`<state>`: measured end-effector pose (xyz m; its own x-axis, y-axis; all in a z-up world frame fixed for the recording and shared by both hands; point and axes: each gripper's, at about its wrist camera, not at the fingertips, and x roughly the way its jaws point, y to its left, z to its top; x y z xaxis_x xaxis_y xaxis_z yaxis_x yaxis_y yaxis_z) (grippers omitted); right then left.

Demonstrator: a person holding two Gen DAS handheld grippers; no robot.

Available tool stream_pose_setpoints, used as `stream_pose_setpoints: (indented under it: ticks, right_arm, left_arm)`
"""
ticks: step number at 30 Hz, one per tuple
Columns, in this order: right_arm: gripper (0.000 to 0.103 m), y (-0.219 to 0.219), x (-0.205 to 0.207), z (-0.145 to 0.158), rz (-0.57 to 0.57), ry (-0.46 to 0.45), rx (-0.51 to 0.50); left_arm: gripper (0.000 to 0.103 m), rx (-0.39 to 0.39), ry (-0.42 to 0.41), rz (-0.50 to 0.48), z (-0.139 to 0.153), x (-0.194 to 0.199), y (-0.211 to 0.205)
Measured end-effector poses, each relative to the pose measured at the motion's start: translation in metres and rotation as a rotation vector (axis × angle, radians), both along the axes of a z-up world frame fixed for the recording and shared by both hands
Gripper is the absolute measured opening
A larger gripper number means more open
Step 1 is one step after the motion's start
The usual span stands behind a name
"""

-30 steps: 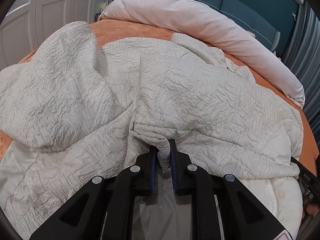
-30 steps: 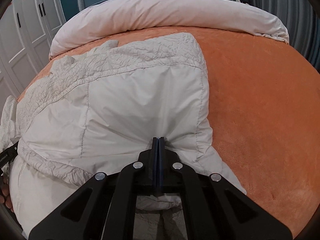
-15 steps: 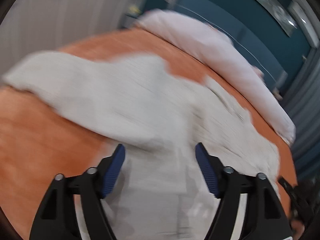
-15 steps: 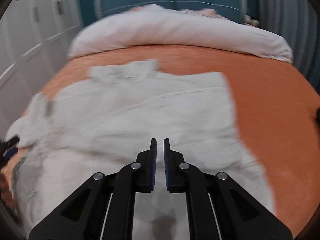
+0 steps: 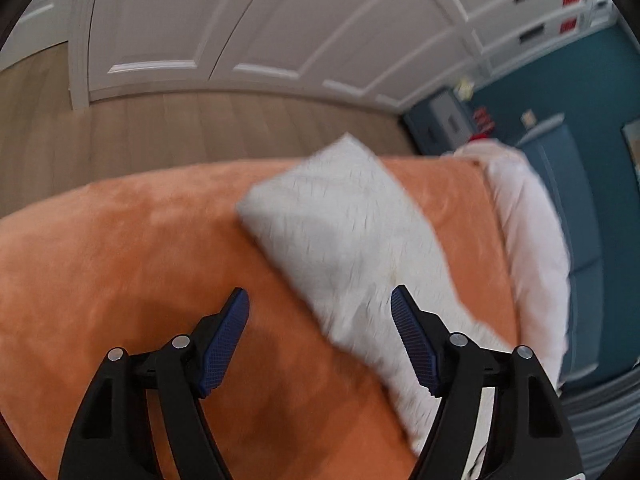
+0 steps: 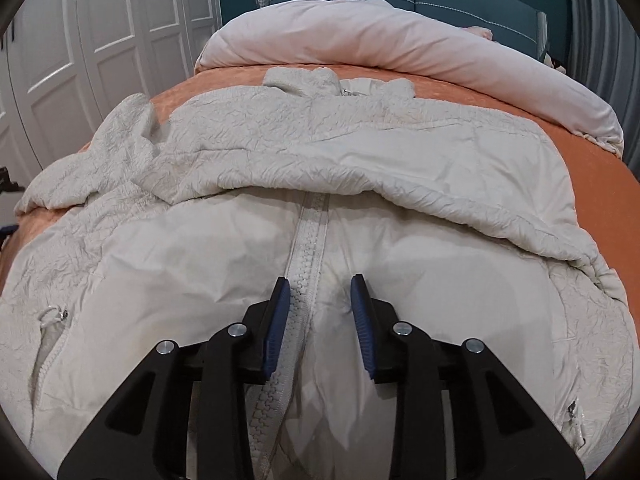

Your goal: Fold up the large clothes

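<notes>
Garment: cream padded jacket point(image 6: 320, 184) spread across the orange bed cover point(image 6: 600, 184), zipper point(image 6: 308, 248) facing up.
Left gripper point(image 5: 320, 332): wide, empty; released its fold a second ago, now swung towards the bed's left edge, probably over a sleeve (blurred).
Right gripper point(image 6: 318, 320): reopened, part-spread, straddling the zipper near the hem.
Meaning: both holds dropped; regrasp needed for next fold.

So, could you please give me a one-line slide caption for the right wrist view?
Open right tongs poised over the zipper of a cream jacket on the orange bed.
</notes>
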<state>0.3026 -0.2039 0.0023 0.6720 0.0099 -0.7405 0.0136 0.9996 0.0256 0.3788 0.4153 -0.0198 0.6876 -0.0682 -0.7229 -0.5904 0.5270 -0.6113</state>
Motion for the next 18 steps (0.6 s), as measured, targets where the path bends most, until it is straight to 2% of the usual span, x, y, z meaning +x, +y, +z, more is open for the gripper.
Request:
stream_pose_setpoints:
  ticks: [1,2,3,4,7,9,11,12,14,15,18]
  right_arm:
    - [0.03,0.001,0.001,-0.001,0.0,-0.002,-0.001]
    - [0.031,0.001,0.002,-0.002,-0.001,-0.002,0.001]
    - [0.031,0.002,0.0,-0.004,-0.001,-0.004,0.004]
    - [0.031,0.002,-0.004,-0.004,-0.003,-0.006,0.006]
    - [0.031,0.001,-0.006,-0.006,-0.005,-0.011,0.02]
    - [0.031,0.0,-0.007,-0.006,-0.006,-0.014,0.028]
    - [0.031,-0.002,-0.006,-0.006,-0.006,-0.017,0.041]
    - [0.031,-0.003,-0.007,-0.006,-0.006,-0.018,0.045]
    - [0.031,-0.004,-0.006,-0.006,-0.006,-0.019,0.052]
    - [0.031,-0.005,-0.006,-0.006,-0.006,-0.02,0.055]
    - [0.031,-0.006,-0.007,-0.005,-0.007,-0.023,0.066]
  left_arm:
    - [0.056,0.01,-0.007,-0.012,0.002,0.004,0.0]
    - [0.044,0.014,-0.019,-0.064,0.005,0.013,-0.005]
    - [0.017,0.015,-0.019,-0.092,0.006,0.017,-0.007]
    - [0.0,0.021,-0.025,-0.119,0.011,0.022,-0.013]
    - [0.0,0.109,-0.101,-0.184,0.052,0.033,-0.043]
    - [0.0,0.213,-0.163,-0.263,0.096,0.041,-0.075]
    - [0.0,0.279,-0.24,-0.358,0.141,0.045,-0.116]
    - [0.0,0.311,-0.298,-0.428,0.17,0.045,-0.15]
    - [0.0,0.357,-0.386,-0.535,0.21,0.041,-0.206]
    - [0.0,0.383,-0.438,-0.608,0.231,0.037,-0.247]
    - [0.0,0.388,-0.53,-0.802,0.259,0.022,-0.355]
